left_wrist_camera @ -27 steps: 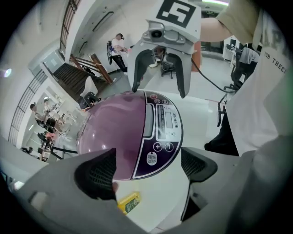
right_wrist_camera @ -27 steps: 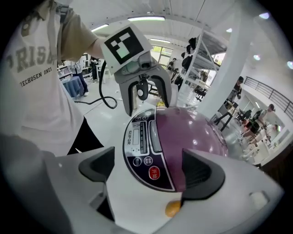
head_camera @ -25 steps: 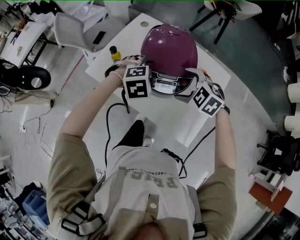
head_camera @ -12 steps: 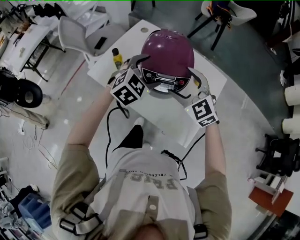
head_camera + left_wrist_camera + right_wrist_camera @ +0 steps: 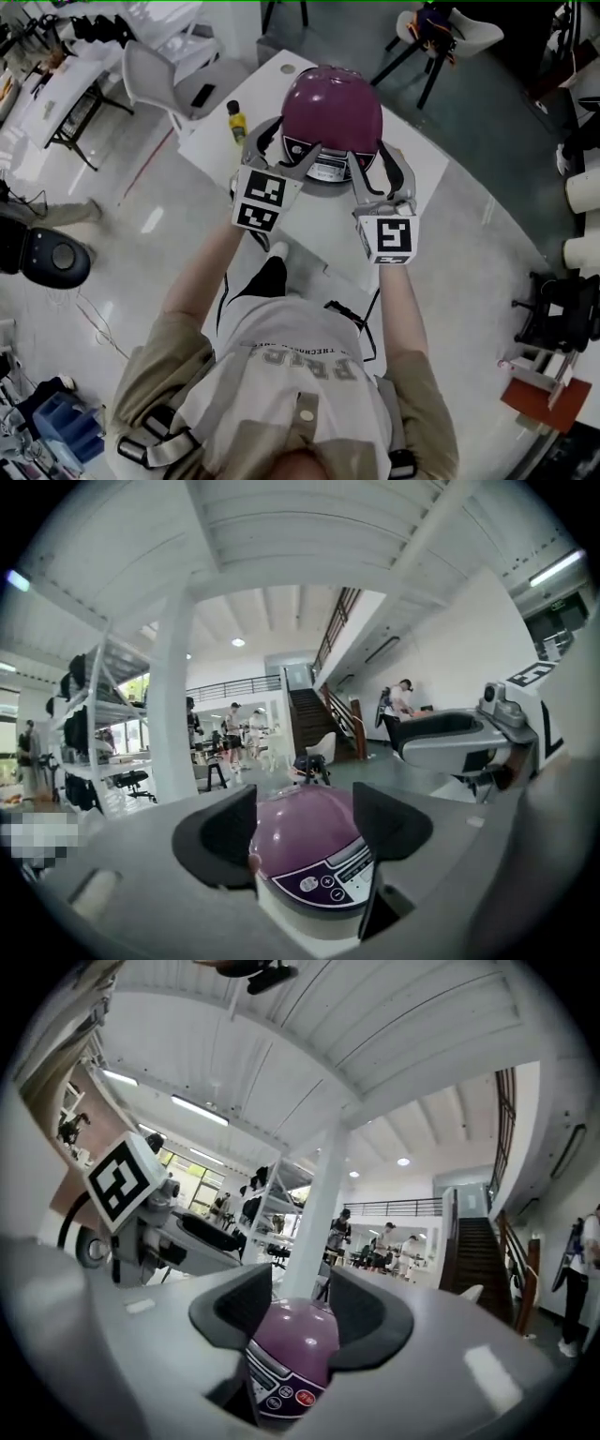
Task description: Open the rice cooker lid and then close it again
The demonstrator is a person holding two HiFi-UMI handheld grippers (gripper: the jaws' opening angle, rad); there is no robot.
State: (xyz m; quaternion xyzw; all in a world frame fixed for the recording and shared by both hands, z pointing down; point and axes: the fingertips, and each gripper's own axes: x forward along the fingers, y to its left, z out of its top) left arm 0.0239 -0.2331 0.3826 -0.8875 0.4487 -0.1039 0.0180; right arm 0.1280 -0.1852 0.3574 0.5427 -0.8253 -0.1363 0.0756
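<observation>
Person: khaki short-sleeve shirt point(image 5: 150, 370). Pale vest point(image 5: 281, 394) over it, dark block lettering point(image 5: 300, 357) across the chest, one round snap point(image 5: 305, 410) below. Grey straps with black buckles point(image 5: 155, 445) at the vest's side. Black trousers point(image 5: 265, 274). Thin black cable point(image 5: 371, 314) loops off the vest.

Left claw point(image 5: 284, 148) and right claw point(image 5: 380, 169): grey curved arms, black moulded pads point(image 5: 217, 834). White marker cube on each, black square patterns: left cube point(image 5: 261, 199), right cube point(image 5: 386, 238). Both claws' jaws closing, purple rice cooker point(image 5: 333, 103) showing between the pads, no pad seen pressing it.
</observation>
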